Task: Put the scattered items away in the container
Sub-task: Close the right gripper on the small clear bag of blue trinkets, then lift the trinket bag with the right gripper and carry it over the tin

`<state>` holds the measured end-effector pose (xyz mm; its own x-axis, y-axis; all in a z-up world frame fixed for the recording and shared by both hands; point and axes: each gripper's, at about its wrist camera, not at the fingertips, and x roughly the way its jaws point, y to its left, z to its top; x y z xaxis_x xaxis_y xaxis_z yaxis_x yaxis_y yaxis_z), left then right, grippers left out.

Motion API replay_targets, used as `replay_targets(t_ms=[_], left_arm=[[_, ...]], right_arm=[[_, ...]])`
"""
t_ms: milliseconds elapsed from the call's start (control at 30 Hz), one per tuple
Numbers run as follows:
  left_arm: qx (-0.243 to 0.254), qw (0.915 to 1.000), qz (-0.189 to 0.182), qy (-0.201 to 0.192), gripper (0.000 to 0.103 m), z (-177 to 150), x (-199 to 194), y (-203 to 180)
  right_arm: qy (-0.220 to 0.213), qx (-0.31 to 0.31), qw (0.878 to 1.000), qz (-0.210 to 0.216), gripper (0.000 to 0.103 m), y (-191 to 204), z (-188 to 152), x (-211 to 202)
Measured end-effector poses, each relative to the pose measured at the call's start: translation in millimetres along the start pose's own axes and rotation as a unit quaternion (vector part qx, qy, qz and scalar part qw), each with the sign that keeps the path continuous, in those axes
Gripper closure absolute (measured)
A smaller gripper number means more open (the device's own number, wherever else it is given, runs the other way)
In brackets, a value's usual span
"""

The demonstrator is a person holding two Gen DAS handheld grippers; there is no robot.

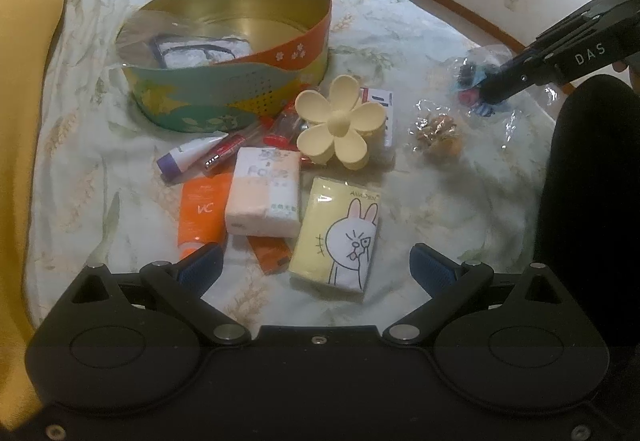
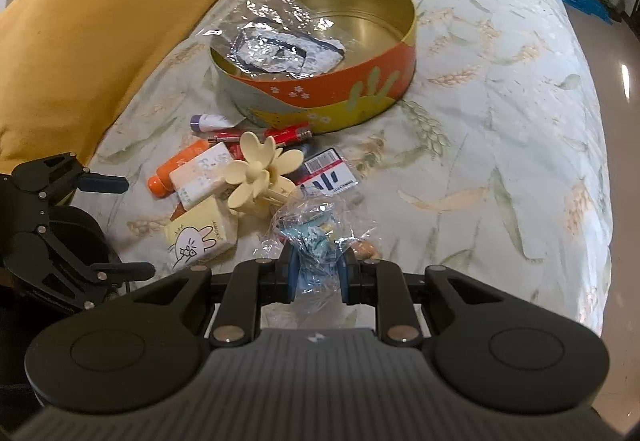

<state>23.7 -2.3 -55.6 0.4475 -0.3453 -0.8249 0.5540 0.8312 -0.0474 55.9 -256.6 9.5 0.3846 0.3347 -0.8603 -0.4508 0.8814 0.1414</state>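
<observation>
The round tin (image 2: pixel 320 97) sits on the bed (image 2: pixel 500 121), its lid off, and so far only one thing lies inside it — a crinkled clear bag with a dark-rimmed item (image 2: pixel 280 49), resting against the wall nearest the yellow cushion (image 2: pixel 100 33). By that count the tidying looks barely begun.

The right gripper (image 2: pixel 319 273) has its fingers pinched narrow on a clear plastic packet with blue contents (image 2: pixel 316 241), low over the bed near the edge of the pile; from the left wrist view the same packet shows at the tips of that gripper (image 1: pixel 494 87). The left gripper (image 1: pixel 316 269) has its fingers spread wide with nothing between them, hovering over the near side of the clutter.

Still out on the bed, just in front of the tin: a pale yellow flower hair claw (image 1: pixel 340 125), a rabbit-print tissue pack (image 1: pixel 336 233), a white and peach tissue pack (image 1: pixel 264 193), an orange tube (image 1: pixel 200 213), a small purple-capped tube (image 1: pixel 188 157), a red lip gloss (image 1: pixel 232 147), a barcoded card (image 2: pixel 330 171), and a small clear bag of golden bits (image 1: pixel 438 131). Other red and orange pieces lie partly hidden under these — too covered to name.
</observation>
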Motion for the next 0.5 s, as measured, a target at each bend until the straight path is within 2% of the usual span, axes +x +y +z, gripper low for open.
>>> replay_targets(t_ms=[267, 500], left_arm=[[-0.002, 1.0, 0.003, -0.008, 0.004, -2, 6, 1], [-0.013, 0.9998, -0.016, -0.002, 0.004, -5, 13, 5]], right_arm=[[-0.005, 0.006, 1.0, -0.009, 0.08, -6, -1, -5], [-0.009, 0.001, 1.0, -0.01, 0.08, -3, 1, -6]])
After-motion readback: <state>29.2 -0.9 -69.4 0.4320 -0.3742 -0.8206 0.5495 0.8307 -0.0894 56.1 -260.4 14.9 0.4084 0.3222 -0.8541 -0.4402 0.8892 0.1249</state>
